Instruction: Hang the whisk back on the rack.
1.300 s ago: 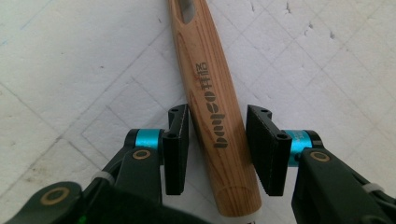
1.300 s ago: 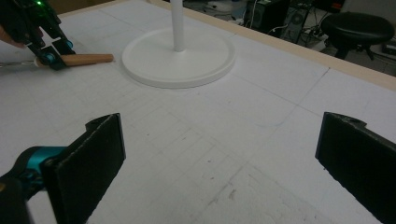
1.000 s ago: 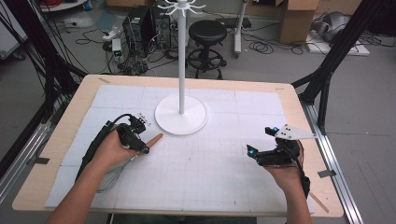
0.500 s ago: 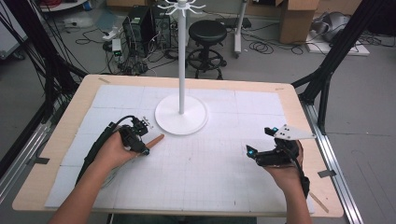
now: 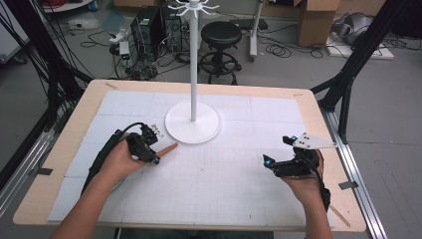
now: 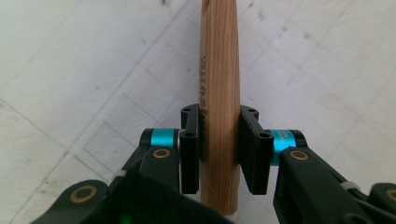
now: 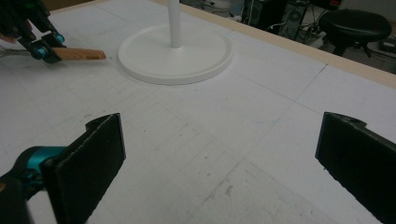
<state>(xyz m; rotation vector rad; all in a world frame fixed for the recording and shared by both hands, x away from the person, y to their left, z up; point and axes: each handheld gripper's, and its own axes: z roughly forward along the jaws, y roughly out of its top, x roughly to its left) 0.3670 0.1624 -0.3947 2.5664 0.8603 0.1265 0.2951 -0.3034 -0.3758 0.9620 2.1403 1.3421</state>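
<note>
A utensil's tapered wooden handle (image 5: 169,148) (image 6: 219,70) lies low over the white gridded mat, pointing toward the white stand's round base (image 5: 193,127). My left gripper (image 5: 152,155) (image 6: 219,121) is shut on the handle, with both black pads (image 6: 190,149) pressed against its sides. The right gripper view shows that gripper and the handle (image 7: 79,54) at upper left, with a bit of metal behind them. My right gripper (image 5: 280,150) (image 7: 219,149) rests at the mat's right side, open wide with nothing between its jaws.
The stand's thin pole (image 5: 193,64) rises from its base (image 7: 175,53) to a ring of hooks (image 5: 193,7). The wooden table edge (image 5: 343,199) borders the mat. A stool (image 5: 221,35), cables and boxes are on the floor beyond.
The left hand has shifted slightly with the handle still gripped; its tip now points a little nearer the stand base. The right gripper has stayed in place.
</note>
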